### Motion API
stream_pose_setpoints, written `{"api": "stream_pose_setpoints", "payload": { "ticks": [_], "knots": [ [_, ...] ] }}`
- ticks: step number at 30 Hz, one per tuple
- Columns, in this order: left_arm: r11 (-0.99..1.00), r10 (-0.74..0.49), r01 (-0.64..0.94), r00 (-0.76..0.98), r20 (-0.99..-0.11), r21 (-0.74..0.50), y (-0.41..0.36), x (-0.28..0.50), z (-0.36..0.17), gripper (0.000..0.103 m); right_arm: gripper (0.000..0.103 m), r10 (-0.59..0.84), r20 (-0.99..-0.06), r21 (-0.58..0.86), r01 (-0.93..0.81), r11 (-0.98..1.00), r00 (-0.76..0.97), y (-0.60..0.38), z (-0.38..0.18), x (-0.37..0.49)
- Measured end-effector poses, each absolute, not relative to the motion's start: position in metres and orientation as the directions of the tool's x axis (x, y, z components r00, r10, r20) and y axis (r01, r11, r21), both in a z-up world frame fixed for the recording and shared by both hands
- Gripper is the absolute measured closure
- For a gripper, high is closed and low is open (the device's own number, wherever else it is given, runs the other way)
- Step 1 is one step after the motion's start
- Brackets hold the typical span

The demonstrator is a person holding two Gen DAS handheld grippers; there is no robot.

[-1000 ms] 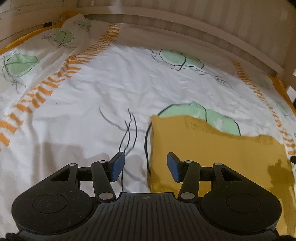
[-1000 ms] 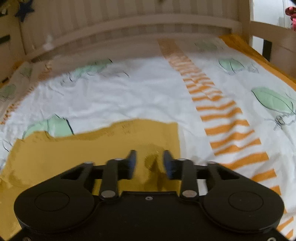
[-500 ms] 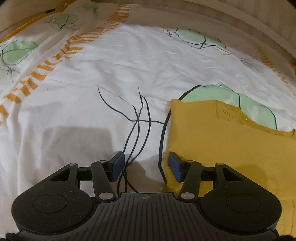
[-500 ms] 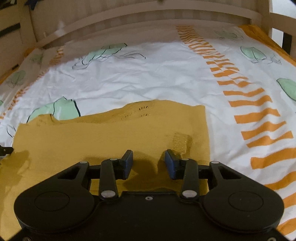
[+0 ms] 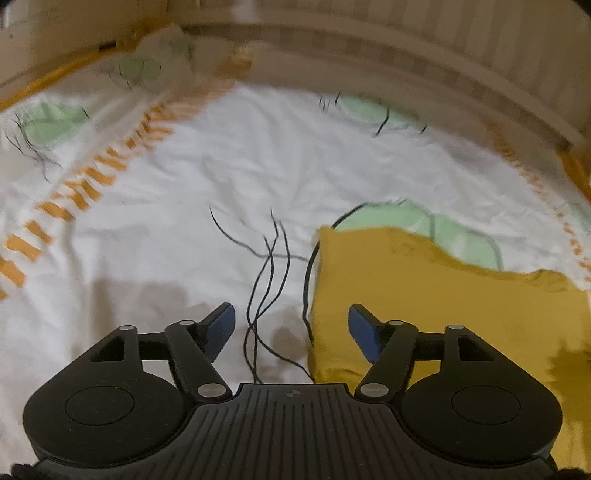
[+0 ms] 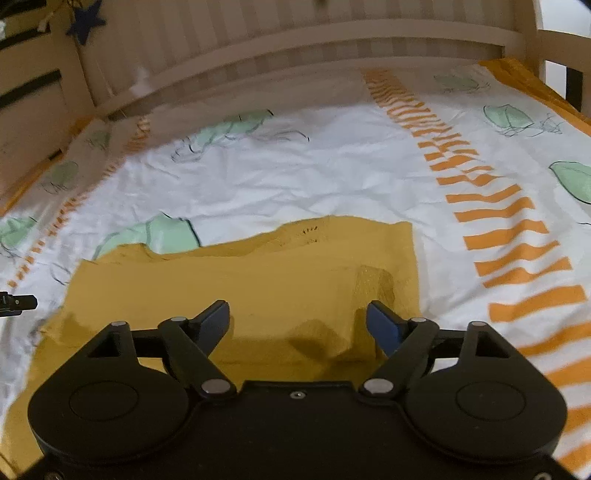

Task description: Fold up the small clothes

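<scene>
1. Both claws stand open with nothing clamped. The left gripper [image 5: 290, 328] has its blue pads [image 5: 221, 326] spread apart, and its jaws have just been opening; between them lie only the bedcover and the left edge of the cloth, which neither pad presses.
2. The right gripper [image 6: 297, 325] is spread wider, and its jaws have just been opening too. Mustard fabric lies beneath the gap between its fingers [image 6: 384, 325], but the pads do not pinch it.
3. The yellow garment [image 6: 258, 280] lies flat on the bedcover [image 5: 229, 177], folded into a rough rectangle. In the right wrist view it fills the lower middle, its right edge running straight near the orange stripes [image 6: 517, 236].
4. A small raised fold or crease [image 6: 373, 280] sits on the garment just ahead of the right gripper's right-hand finger.
5. In the left wrist view the yellow garment [image 5: 443, 295] occupies the lower right, and its left edge passes just inside the left gripper's right-hand finger. Its far edge partly covers a printed green leaf [image 5: 391, 218].
6. The bedcover is white, wrinkled, printed with green leaves, thin black lines [image 5: 269, 280] and bands of orange stripes.
7. A pale slatted bed rail [image 6: 295, 48] curves behind the bedcover, and a dark blue star [image 6: 86, 22] hangs at the upper left of the right wrist view.
8. At the left border of the right wrist view a small black part [image 6: 16, 302] pokes in; I cannot tell what it is.
</scene>
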State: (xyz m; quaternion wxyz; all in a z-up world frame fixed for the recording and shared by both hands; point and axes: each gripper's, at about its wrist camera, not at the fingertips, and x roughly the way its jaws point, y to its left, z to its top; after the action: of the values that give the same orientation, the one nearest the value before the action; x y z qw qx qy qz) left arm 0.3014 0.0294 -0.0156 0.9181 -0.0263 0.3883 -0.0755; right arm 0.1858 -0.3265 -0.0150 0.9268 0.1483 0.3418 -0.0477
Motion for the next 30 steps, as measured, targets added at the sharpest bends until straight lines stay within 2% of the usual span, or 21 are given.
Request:
{"api": "stream_pose_setpoints", "payload": {
  "ticks": [4,10,14,19,24,27,30],
  "knots": [
    [0.984,-0.177,0.149,0.733,-0.657,-0.100,0.030,0.267,0.018,0.035,0.005,0.030,-0.611,0.274,0.176,0.945,0.791,-0.322,0.006,0.153],
    [0.975,-0.219,0.203,0.782,-0.583,-0.095,0.027,0.205,0.060,0.035,0.000,0.046,-0.551,0.333,0.169,0.928,0.833,-0.310,0.036,0.095],
    [0.974,-0.213,0.216,0.808,-0.549,-0.061,0.025,0.167,0.075,0.035,0.000,0.042,-0.504,0.350,0.160,0.923,0.863,-0.299,0.053,0.056],
    [0.981,-0.136,0.186,0.852,-0.506,0.049,0.020,0.119,0.082,0.035,0.000,0.011,-0.456,0.345,0.165,0.924,0.890,-0.287,0.065,0.011],
    [0.976,-0.075,0.168,0.859,-0.506,0.141,0.013,0.082,0.073,0.035,0.000,-0.059,-0.447,0.262,0.194,0.945,0.892,-0.270,0.066,-0.025],
    [0.976,-0.044,0.152,0.843,-0.537,0.158,0.011,0.070,0.062,0.035,0.000,-0.102,-0.449,0.209,0.215,0.954,0.888,-0.259,0.061,-0.041],
    [0.975,-0.068,0.176,0.817,-0.573,0.136,0.014,0.060,0.050,0.035,0.000,-0.133,-0.455,0.159,0.227,0.961,0.881,-0.246,0.053,-0.057]
  ]
}}
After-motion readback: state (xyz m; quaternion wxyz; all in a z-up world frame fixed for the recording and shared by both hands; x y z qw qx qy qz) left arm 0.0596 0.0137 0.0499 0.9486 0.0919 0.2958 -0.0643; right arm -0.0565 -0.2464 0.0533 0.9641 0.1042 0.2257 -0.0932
